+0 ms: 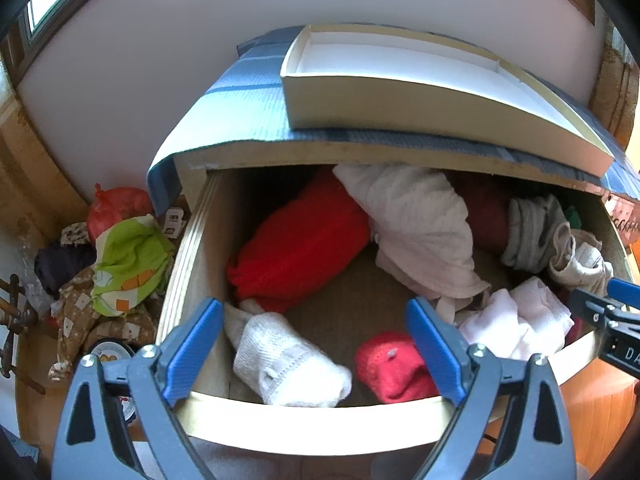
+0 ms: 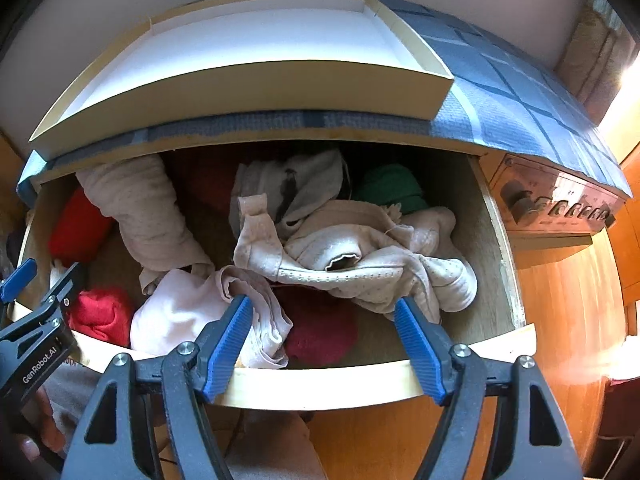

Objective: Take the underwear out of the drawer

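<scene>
The wooden drawer (image 1: 320, 424) is pulled out and holds several loose garments. In the left wrist view there is a red roll (image 1: 300, 248), a white knitted roll (image 1: 288, 364), a small red piece (image 1: 392, 364) and a pale pink folded garment (image 1: 520, 320). My left gripper (image 1: 314, 312) hangs open above the drawer's front left part, with nothing between its fingers. In the right wrist view my right gripper (image 2: 322, 308) is open over a dark red garment (image 2: 320, 332). Its left finger is beside the pale pink garment (image 2: 180, 312). A beige dotted garment (image 2: 360, 256) lies just beyond it.
On the cabinet top, a shallow cardboard box (image 1: 400, 108) sits on a blue checked cloth (image 1: 240, 92). Clothes and bags are piled on the floor to the left (image 1: 124, 264). To the right of the drawer is a device with knobs (image 2: 560, 208). A green garment (image 2: 392, 188) lies deep in the drawer.
</scene>
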Action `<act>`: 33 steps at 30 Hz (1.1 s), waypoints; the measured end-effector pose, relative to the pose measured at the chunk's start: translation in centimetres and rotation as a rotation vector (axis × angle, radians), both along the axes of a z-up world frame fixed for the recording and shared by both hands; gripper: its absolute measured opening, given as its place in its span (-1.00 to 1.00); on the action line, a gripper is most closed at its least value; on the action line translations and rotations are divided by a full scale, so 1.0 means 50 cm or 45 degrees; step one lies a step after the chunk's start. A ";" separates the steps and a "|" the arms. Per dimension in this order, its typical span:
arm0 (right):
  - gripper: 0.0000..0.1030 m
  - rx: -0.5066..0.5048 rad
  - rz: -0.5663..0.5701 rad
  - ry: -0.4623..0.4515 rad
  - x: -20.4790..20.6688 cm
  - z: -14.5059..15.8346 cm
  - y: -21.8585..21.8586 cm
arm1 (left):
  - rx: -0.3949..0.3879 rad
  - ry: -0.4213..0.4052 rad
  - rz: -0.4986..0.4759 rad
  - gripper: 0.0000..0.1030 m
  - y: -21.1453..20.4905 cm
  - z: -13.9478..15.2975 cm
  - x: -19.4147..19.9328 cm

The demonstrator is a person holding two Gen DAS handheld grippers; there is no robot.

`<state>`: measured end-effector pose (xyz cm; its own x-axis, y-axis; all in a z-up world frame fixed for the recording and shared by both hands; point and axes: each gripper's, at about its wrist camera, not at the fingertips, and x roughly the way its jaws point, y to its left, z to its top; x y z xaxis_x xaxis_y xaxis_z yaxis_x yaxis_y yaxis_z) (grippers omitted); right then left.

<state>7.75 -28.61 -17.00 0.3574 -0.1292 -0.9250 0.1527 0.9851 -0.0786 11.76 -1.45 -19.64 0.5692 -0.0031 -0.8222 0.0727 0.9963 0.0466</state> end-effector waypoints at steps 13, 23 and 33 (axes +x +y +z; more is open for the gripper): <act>0.46 -0.002 -0.002 -0.005 -0.040 -0.010 0.004 | 0.035 0.019 -0.030 0.84 -0.006 -0.008 -0.040; 0.46 0.000 -0.005 -0.015 -0.044 -0.011 -0.003 | 0.068 0.006 -0.001 0.82 0.002 -0.004 -0.062; 0.46 -0.007 -0.005 0.011 -0.030 -0.016 -0.003 | 0.061 -0.028 -0.043 0.85 -0.004 0.003 -0.082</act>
